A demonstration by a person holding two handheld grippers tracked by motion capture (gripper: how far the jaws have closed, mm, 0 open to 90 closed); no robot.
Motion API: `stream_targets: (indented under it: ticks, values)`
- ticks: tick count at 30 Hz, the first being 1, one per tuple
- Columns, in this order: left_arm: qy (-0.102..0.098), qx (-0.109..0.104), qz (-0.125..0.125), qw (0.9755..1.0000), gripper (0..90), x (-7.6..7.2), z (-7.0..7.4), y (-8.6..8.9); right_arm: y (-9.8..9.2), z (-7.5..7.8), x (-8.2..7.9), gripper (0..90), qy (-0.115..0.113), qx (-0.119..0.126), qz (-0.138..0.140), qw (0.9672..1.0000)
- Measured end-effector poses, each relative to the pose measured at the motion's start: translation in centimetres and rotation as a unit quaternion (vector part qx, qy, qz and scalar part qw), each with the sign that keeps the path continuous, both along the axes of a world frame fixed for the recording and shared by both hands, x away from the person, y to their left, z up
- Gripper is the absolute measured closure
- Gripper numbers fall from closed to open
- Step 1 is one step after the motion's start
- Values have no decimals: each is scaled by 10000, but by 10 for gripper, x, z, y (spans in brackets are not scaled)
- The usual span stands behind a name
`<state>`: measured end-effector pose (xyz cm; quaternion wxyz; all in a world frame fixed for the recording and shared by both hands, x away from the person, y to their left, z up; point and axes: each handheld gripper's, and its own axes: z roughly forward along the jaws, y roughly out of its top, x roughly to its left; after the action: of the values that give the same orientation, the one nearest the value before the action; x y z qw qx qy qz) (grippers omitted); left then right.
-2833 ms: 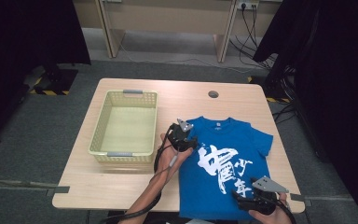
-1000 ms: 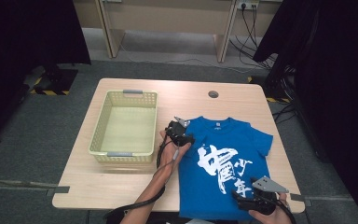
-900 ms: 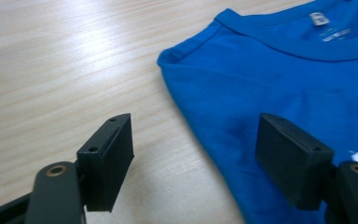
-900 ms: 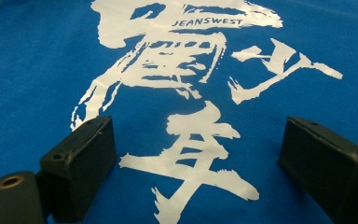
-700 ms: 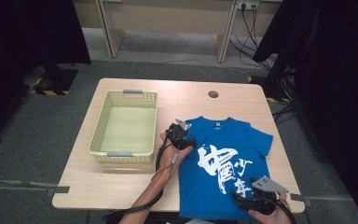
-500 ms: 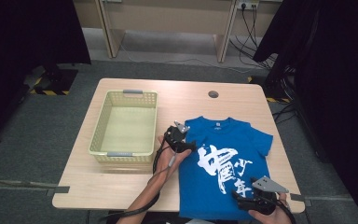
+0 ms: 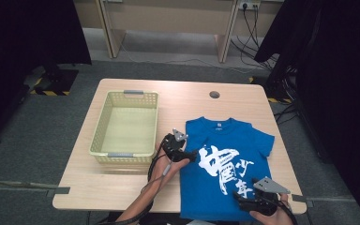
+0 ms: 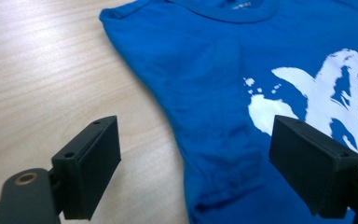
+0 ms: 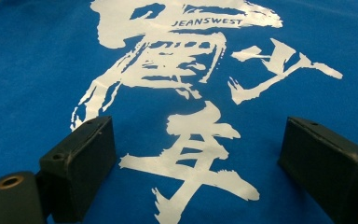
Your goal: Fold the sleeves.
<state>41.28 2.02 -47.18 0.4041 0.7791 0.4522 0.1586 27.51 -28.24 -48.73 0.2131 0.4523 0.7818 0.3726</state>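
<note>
A blue T-shirt (image 7: 246,140) with a white brush-script print lies flat, front up, on the right half of the wooden table (image 7: 112,187). My left gripper (image 7: 191,154) is at the shirt's left edge, just below the sleeve. Its jaws have just been opening and now stand wide, and the shirt's (image 8: 205,56) side edge lies loose below the gap of the left gripper (image 8: 193,126). My right gripper (image 7: 240,200) hovers over the hem at the near right. Its jaws are also wide apart over the print (image 9: 200,140), and the right gripper (image 9: 198,126) holds nothing.
An empty pale-yellow mesh basket (image 7: 98,126) stands on the table's left half, close to my left hand. A round cable hole (image 7: 214,94) sits near the far edge. Black curtains hang on both sides, and desk legs and cables are beyond the table.
My left gripper has slid a little toward the near side along the shirt's left edge. The right gripper has stayed put.
</note>
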Motion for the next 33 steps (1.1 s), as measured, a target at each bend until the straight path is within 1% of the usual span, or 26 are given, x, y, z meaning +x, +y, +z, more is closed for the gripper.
stream_targets:
  ticks: [5, 7, 9, 11, 12, 13, 14, 15, 17, 20, 22, 26, 31, 33]
  values:
    - [-28, -6, -45, 10000, 156, -7, -1, 3, 0, 0, 0, 106, 0, 0, -4, 10000]
    - [-30, 62, -54, 10000, 156, -11, -2, 6, 0, 0, 0, 106, 5, 2, -3, 10000]
    - [-43, 69, -60, 9999, 156, -12, -2, 7, 0, 0, 0, 106, 5, 3, -5, 10000]
    - [-46, 58, -79, 9999, 156, -16, -3, 10, 0, 0, 0, 106, 1, 0, 0, 10000]
    - [-79, 30, -85, 9999, 153, -21, -4, 14, 0, 0, 0, 105, 0, 0, 1, 10000]
    - [-79, 30, -85, 9999, 152, -21, -4, 14, 0, 0, 0, 105, 0, 0, 1, 10000]
    - [-157, 61, -178, 9997, 152, -21, -5, 15, 0, 0, 0, 105, 1, 0, 2, 10000]
    - [-151, 90, -213, 9996, 152, -23, -6, 16, 0, 0, 0, 105, 6, 3, -1, 10000]
    - [-258, 181, -390, 9987, 150, -25, -8, 18, 0, 0, 0, 105, 2, 0, 0, 10000]
    - [-73, 129, -309, 9994, 146, -33, -9, 17, 0, 0, 0, 106, 3, -1, -5, 10000]
    - [-73, 122, -347, 9993, 144, -39, -7, 17, 0, 0, 0, 105, 7, 0, -8, 10000]
    - [-50, 146, -413, 9990, 138, -43, -6, 17, 0, 0, 0, 106, 4, -2, 0, 10000]
    - [30, 233, -579, 9980, 120, -54, -6, 15, 0, 0, 0, 106, 1, 1, 4, 10000]
    - [108, 241, -594, 9979, 118, -58, -6, 16, 0, 0, 0, 105, 1, 1, 3, 10000]
